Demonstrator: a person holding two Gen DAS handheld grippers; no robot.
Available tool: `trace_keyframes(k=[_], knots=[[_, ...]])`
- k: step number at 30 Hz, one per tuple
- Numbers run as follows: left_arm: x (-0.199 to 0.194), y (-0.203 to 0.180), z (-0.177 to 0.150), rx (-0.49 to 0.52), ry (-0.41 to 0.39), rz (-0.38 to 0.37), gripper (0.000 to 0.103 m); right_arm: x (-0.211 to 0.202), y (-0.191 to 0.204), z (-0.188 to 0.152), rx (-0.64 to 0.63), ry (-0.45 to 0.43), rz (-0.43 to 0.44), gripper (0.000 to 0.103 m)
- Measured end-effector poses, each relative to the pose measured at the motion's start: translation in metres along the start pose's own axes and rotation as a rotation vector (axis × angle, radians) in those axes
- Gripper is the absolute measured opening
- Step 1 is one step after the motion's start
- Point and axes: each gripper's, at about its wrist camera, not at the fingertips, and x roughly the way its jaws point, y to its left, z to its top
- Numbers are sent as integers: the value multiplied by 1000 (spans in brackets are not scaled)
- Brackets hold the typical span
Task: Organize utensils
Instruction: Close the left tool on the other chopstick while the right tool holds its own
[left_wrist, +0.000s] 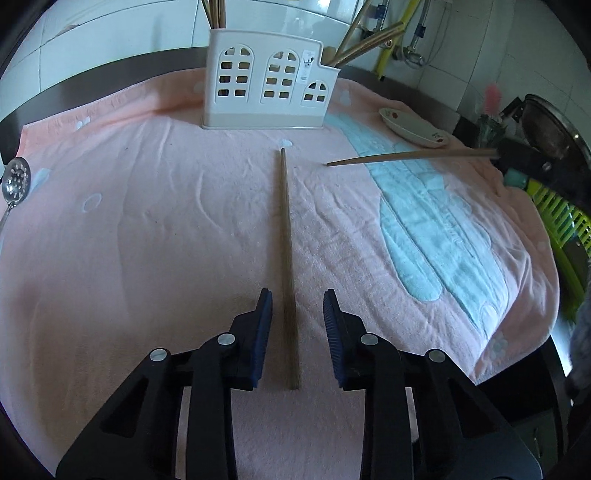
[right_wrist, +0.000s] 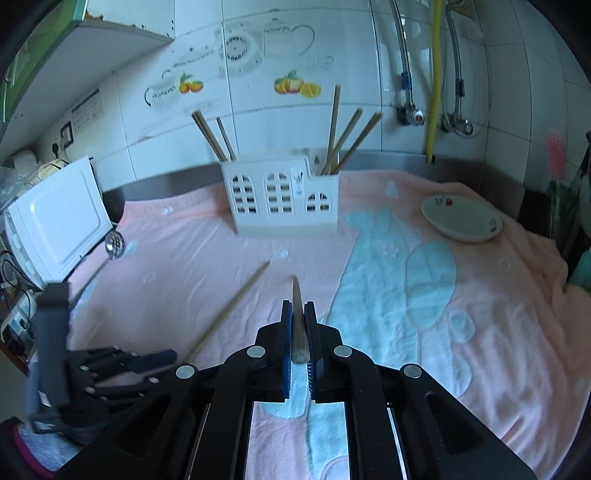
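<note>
Nearest the left wrist camera, the left hand-held gripper (left_wrist: 297, 306) is held wide open over the pink towel (left_wrist: 147, 221), nothing being gripped. A chopstick (left_wrist: 287, 258) is seen lying flat on the towel between the two fingers, touched by neither; its long axis runs straight away from the camera, its far tip pointing at the white utensil holder (left_wrist: 266, 85).

In the right wrist view, the right hand-held gripper (right_wrist: 298, 314) is closed on a second chopstick (right_wrist: 298, 325). This one is held clear of the towel, its axis in line with the fingers and its thinner tip aimed toward the utensil holder (right_wrist: 284, 195). From the left view the same held chopstick (left_wrist: 406, 157) is seen crossing from the right, its tip ending a little short of the holder and near the far tip of the lying one.

The holder stands upright at the towel's far edge, with more chopsticks (right_wrist: 343, 136) leaning out of its compartments. To the right of the holder a small white dish (right_wrist: 461, 218) is set on the towel; to its left, at the towel's edge, a perforated metal ladle (left_wrist: 14, 181) is seen.
</note>
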Motion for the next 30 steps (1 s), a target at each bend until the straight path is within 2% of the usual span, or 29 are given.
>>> trace_keyframes(k=[8, 15, 22, 30], knots=[[6, -6, 5, 28, 9, 80, 6, -11, -2, 16, -51, -27, 4, 7], [-20, -9, 20, 54, -57, 66, 6, -13, -2, 29, -61, -22, 30, 6], [-60, -12, 57, 85, -169, 47, 6, -12, -4, 53, -87, -2, 48, 6], [-75, -14, 101, 110, -213, 40, 5, -3, -10, 84, -98, 58, 91, 6]])
